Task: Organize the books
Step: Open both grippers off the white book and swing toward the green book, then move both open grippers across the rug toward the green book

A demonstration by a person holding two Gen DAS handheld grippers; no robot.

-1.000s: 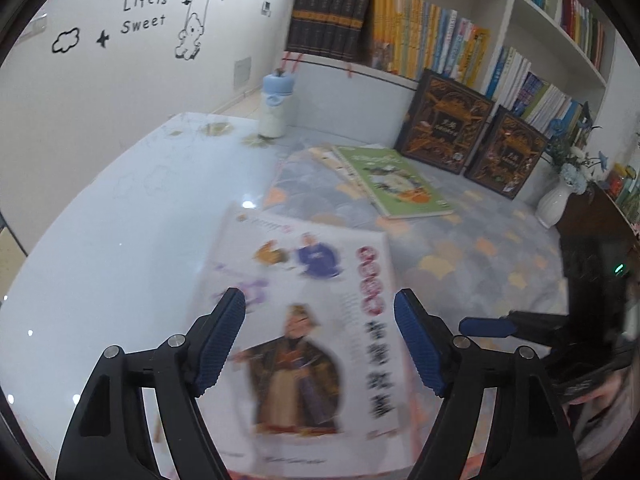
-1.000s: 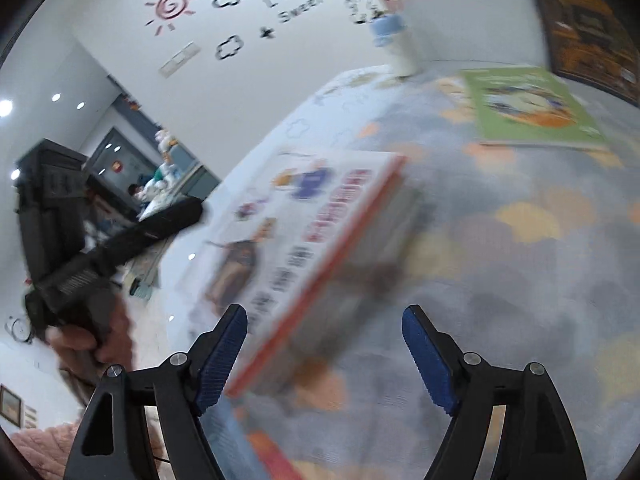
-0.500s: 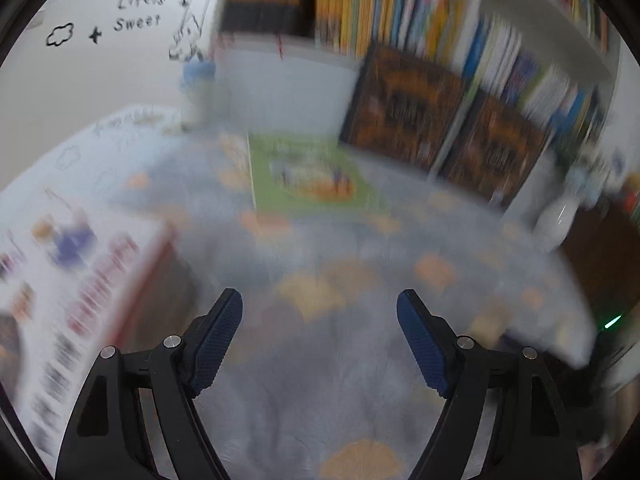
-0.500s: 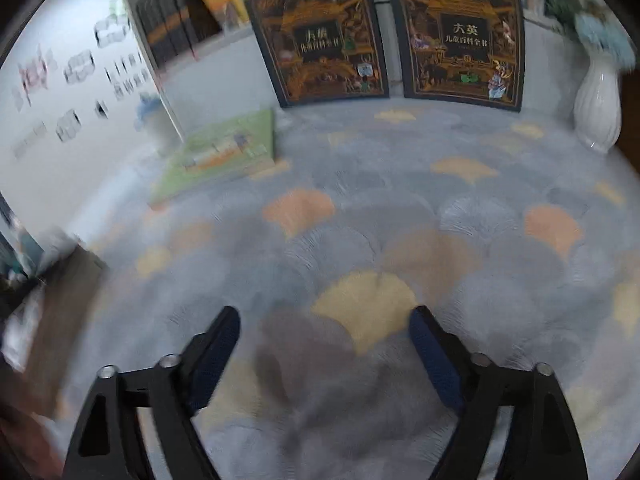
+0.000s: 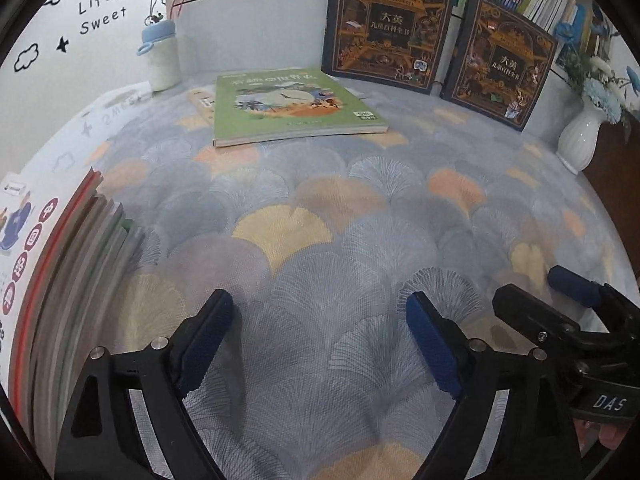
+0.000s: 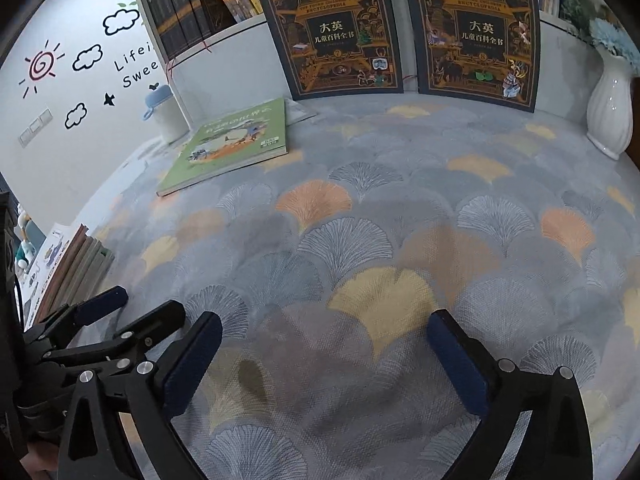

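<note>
A stack of books (image 5: pixel 60 260) topped by a white cartoon cover lies at the far left, also seen at the edge of the right wrist view (image 6: pixel 68 264). A green picture book (image 5: pixel 288 100) (image 6: pixel 232 140) lies flat farther back on the mat. My left gripper (image 5: pixel 316 320) (image 6: pixel 136 304) hovers over bare mat, its jaws opening with nothing between them. Close on its right, my right gripper (image 6: pixel 324 332) (image 5: pixel 536 292) is also opening over the mat and holds nothing.
Two dark encyclopedia volumes (image 6: pixel 332 32) (image 6: pixel 476 36) lean against the bookshelf at the back. A white vase (image 6: pixel 612 108) stands at the right and a blue-capped bottle (image 5: pixel 160 56) at the back left. A thin book (image 5: pixel 202 102) pokes out beneath the green one. The fan-patterned mat (image 5: pixel 320 220) covers the surface.
Both grippers have swung right, away from the white-covered book and its stack, and now point at the mat. Both pairs of jaws stand wider than before.
</note>
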